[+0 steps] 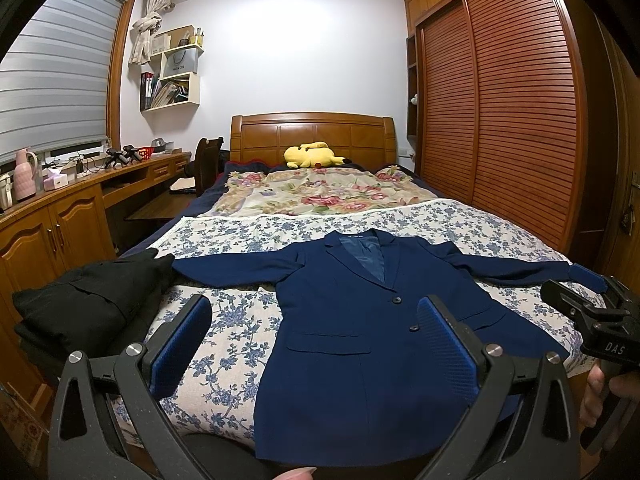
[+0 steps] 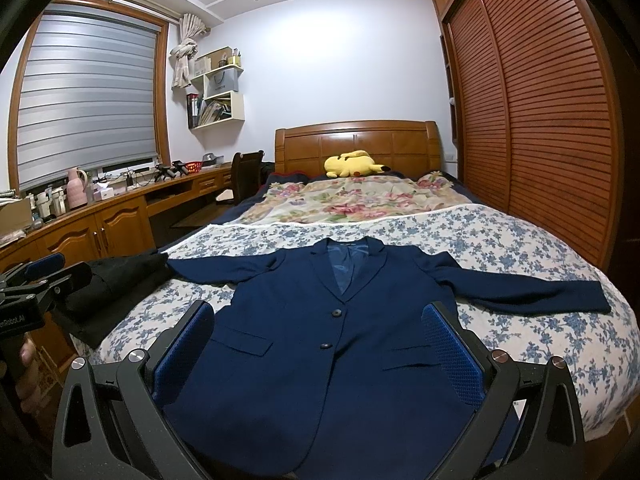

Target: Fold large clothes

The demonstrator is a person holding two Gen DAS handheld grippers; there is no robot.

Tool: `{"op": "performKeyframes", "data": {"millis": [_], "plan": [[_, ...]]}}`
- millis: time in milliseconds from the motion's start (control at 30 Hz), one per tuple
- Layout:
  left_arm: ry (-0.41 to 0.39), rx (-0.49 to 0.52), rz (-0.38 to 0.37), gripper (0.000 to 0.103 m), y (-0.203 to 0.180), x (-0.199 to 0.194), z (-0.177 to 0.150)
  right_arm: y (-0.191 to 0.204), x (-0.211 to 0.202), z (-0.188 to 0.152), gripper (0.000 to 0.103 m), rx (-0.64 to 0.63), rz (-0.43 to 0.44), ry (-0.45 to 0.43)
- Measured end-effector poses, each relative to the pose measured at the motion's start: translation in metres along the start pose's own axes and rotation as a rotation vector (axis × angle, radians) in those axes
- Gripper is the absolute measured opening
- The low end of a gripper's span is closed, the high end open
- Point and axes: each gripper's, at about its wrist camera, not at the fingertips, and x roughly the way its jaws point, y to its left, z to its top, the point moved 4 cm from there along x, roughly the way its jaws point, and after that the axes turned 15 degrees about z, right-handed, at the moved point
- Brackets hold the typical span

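A navy blue suit jacket (image 1: 340, 320) lies face up, sleeves spread wide, on a bed covered with a white-and-blue floral sheet (image 1: 460, 224). The left tool (image 1: 316, 344) hovers above the jacket's lower left side, its blue-padded fingers spread wide and empty. The right tool (image 2: 320, 352) hangs over the jacket's lower front — also wide apart, gripping nothing. A folded black garment (image 1: 88, 304) rests at the bed's left edge, touching one sleeve end.
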Motion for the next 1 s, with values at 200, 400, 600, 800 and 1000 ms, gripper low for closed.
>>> {"op": "performKeyframes", "data": {"millis": [200,400,600,800,1000], "plan": [[-0.001,0.000,0.003,0.103,0.007,-0.005,0.008,0.001,-0.001,-0.001,0.103,0.004,0.002,0.002],[-0.003,0.001,0.004,0.103,0.006,-0.004,0.007,0.000,0.000,-0.001,0.103,0.003,-0.001,0.002],[-0.003,0.001,0.004,0.103,0.007,-0.006,0.010,0.000,0.001,-0.001,0.103,0.009,0.000,0.004],[-0.004,0.001,0.003,0.103,0.007,-0.006,0.010,0.000,0.000,0.000,0.103,0.008,0.000,0.004],[-0.005,0.001,0.004,0.103,0.009,-0.005,0.012,0.000,0.000,0.000,0.103,0.008,0.000,0.004]]}}
